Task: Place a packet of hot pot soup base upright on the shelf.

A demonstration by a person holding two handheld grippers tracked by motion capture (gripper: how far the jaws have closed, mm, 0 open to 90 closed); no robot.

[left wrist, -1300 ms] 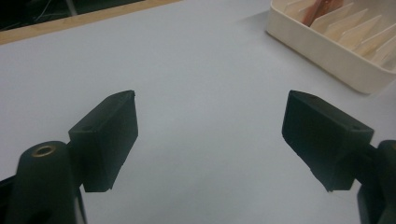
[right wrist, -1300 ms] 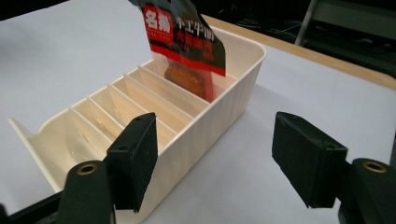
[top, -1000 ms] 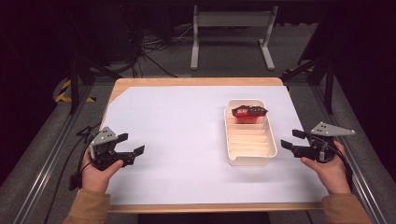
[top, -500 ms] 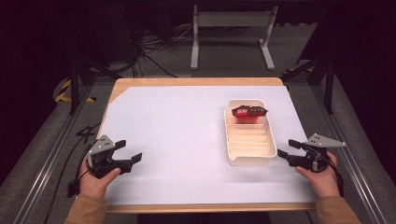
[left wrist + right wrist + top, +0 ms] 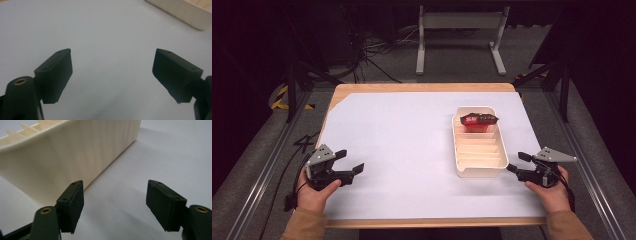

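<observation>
Tray [image 5: 480,159] of cream plastic sits right of centre on your white table cover [image 5: 402,145], a red-and-black packet [image 5: 478,122] (its print too small to read) in the far compartment. Your right gripper [image 5: 515,163] rests just beside its near corner, jaws apart and empty — your left gripper [image 5: 350,162], equally spread, sits well apart over bare sheet near the left edge.

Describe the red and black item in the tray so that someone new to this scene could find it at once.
On the white-covered table, a cream divided tray sits right of centre. The red and black packet lies in its farthest compartment. It is the tray's one dark, coloured item; the nearer slots look empty.
</observation>
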